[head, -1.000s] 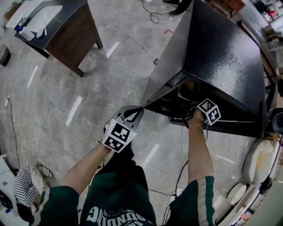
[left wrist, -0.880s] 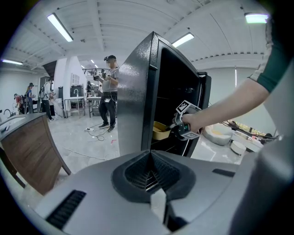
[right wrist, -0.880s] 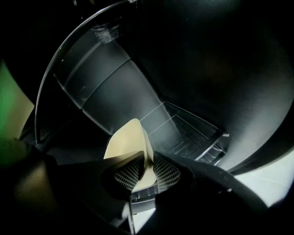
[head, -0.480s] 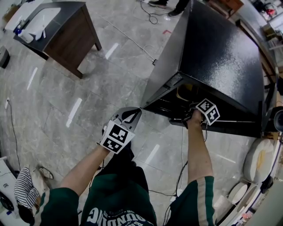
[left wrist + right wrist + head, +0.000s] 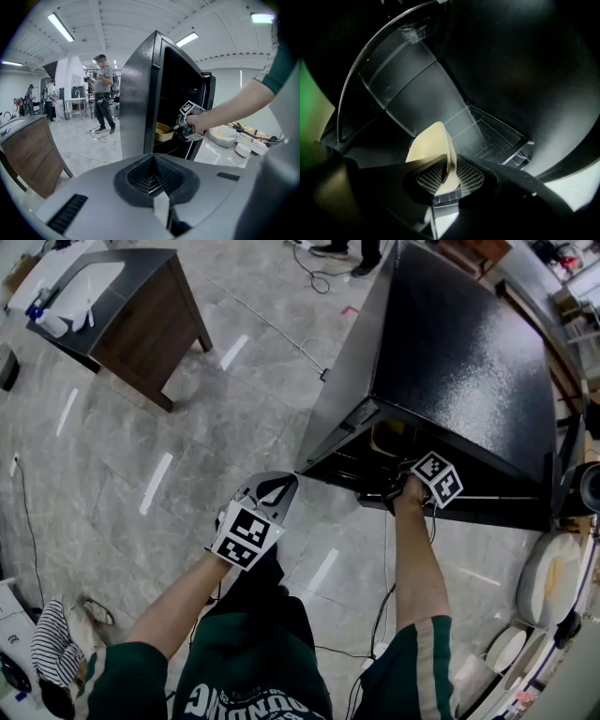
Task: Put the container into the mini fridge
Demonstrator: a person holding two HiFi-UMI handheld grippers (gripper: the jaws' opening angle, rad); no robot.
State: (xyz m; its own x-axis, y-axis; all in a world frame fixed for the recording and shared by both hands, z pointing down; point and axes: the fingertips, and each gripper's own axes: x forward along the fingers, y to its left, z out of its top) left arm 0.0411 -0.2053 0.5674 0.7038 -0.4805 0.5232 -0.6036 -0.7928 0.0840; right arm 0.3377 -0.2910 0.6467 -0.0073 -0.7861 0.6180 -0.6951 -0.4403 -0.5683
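Observation:
The black mini fridge (image 5: 459,343) stands with its door open (image 5: 140,93). My right gripper (image 5: 408,486) reaches into the opening and is shut on the rim of the pale yellow container (image 5: 384,439). In the right gripper view the container (image 5: 433,145) is pinched by its edge between the jaws of the right gripper (image 5: 449,176), over a glass shelf (image 5: 487,136) in the dark interior. The left gripper view shows the container (image 5: 164,132) just inside the fridge. My left gripper (image 5: 272,491) hangs over the floor left of the fridge, shut and holding nothing (image 5: 153,177).
A dark wooden desk (image 5: 141,296) stands at the far left. Cables (image 5: 384,596) run across the grey tiled floor. White round objects (image 5: 548,582) lie to the right of the fridge. A person (image 5: 103,89) stands in the background beyond the fridge.
Both grippers keep nearly the same places. The right one, with the container, has shifted slightly left at the fridge opening.

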